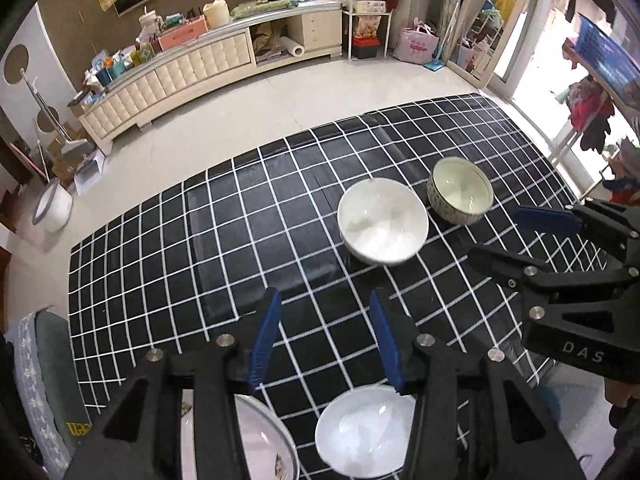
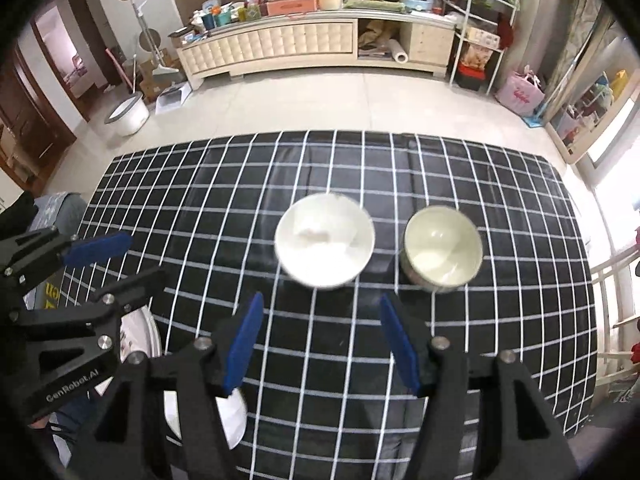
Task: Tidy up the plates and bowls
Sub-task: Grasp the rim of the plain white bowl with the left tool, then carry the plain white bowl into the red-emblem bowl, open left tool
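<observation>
Over a black tablecloth with white grid lines (image 1: 168, 264), my left gripper (image 1: 324, 336) is open with nothing between its blue pads. Under it, near the front edge, sit a white bowl (image 1: 366, 432) and a patterned plate (image 1: 264, 440), partly hidden by the fingers. Farther back stand a second white bowl (image 1: 382, 222) and a patterned bowl with a pale inside (image 1: 460, 192). My right gripper (image 2: 322, 340) is open and empty, nearer than the white bowl (image 2: 324, 240) and the patterned bowl (image 2: 442, 248). Each gripper shows in the other's view: right gripper (image 1: 516, 240), left gripper (image 2: 120, 266).
Tiled floor lies beyond the table's far edge, with a long cream cabinet (image 2: 280, 48) loaded with clutter and a white bucket (image 2: 128, 114) on the floor. A grey cushioned seat (image 1: 44, 360) stands at the table's left. Shelves and bags stand at the right.
</observation>
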`<state>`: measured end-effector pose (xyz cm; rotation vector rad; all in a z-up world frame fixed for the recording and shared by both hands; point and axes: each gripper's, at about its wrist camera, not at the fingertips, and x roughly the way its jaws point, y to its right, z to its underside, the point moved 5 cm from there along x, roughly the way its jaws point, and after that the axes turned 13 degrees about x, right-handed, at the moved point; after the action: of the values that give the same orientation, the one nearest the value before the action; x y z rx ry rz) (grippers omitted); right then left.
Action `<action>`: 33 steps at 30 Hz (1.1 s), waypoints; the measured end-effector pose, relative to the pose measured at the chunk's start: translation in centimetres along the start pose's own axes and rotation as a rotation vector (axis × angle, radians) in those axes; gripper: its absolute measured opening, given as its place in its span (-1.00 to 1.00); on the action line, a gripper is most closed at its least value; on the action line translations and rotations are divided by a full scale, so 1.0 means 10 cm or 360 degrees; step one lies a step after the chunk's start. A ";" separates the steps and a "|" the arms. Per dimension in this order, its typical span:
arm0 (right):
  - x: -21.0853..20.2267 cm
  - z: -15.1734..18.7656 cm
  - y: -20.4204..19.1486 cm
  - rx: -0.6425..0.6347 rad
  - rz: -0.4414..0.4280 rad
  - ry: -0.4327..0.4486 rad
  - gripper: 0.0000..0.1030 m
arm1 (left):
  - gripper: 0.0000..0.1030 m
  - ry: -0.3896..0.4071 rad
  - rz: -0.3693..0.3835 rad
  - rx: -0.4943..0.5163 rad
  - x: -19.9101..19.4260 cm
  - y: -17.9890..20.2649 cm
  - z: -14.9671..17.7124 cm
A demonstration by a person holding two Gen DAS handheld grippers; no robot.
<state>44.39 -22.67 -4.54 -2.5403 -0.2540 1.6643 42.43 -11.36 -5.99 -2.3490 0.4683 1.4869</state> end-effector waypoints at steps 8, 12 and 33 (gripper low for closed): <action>0.38 -0.20 0.14 0.0050 -0.0004 -0.0081 0.26 | -0.15 -0.0084 0.0039 -0.0026 0.46 -0.09 -0.28; 0.62 -0.23 0.22 0.0080 -0.0023 -0.0137 0.26 | -0.15 -0.0140 0.0096 -0.0050 0.74 -0.12 -0.36; 1.25 -0.23 0.35 0.0038 -0.0025 -0.0250 -0.22 | -0.42 -0.0284 0.0112 0.0072 1.64 -0.01 -0.42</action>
<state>51.69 -23.72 -15.47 -2.3867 -0.2632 1.8519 52.47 -14.82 -19.19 -2.1618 0.5369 1.6814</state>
